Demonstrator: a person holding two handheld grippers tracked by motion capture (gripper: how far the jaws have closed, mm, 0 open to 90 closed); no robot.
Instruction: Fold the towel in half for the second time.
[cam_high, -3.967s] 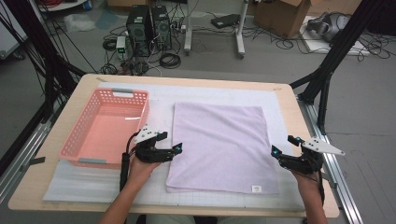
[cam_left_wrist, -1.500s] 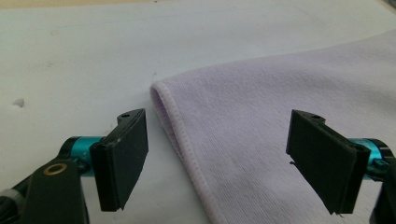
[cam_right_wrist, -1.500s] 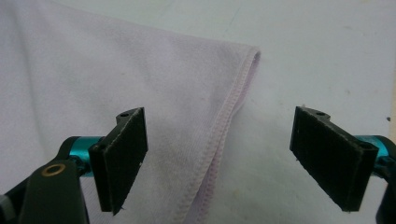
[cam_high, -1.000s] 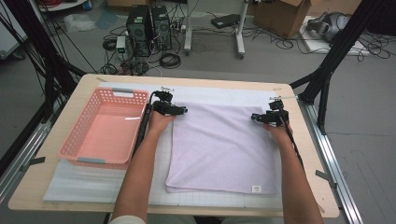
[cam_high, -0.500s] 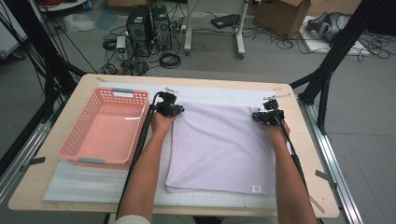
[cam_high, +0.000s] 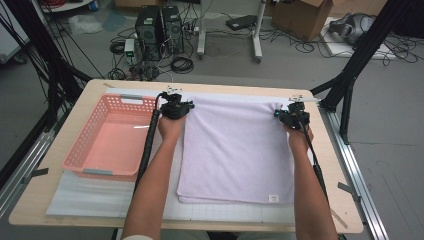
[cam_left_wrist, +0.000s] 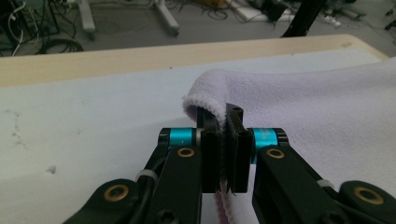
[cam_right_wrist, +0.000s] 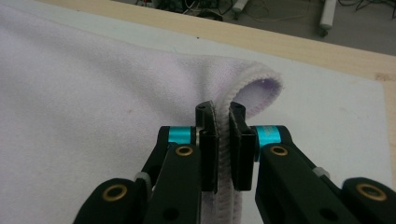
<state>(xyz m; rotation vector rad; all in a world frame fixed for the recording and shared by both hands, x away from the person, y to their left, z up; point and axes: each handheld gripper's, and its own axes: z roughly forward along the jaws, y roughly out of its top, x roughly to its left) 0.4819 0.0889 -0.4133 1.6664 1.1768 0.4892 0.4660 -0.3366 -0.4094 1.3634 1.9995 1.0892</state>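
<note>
A lilac towel (cam_high: 235, 150) lies spread on the white mat (cam_high: 100, 200) in the middle of the table. My left gripper (cam_high: 182, 106) is shut on the towel's far left corner (cam_left_wrist: 205, 93), which curls up over the jaws (cam_left_wrist: 222, 121). My right gripper (cam_high: 285, 115) is shut on the far right corner (cam_right_wrist: 261, 84), the hem pinched between its black pads (cam_right_wrist: 223, 116). Both corners are lifted a little off the mat. The rest of the towel lies flat, with a small label (cam_high: 273, 198) at its near right corner.
A pink plastic basket (cam_high: 80, 155) stands empty at the left of the table, close beside my left forearm. The wooden table edge (cam_high: 240, 90) runs just beyond both grippers. Black frame legs, cables and computer cases stand on the floor behind.
Both grippers reached the towel's far corners a second ago with jaws apart; they have since shut on the corners and lifted them slightly.
</note>
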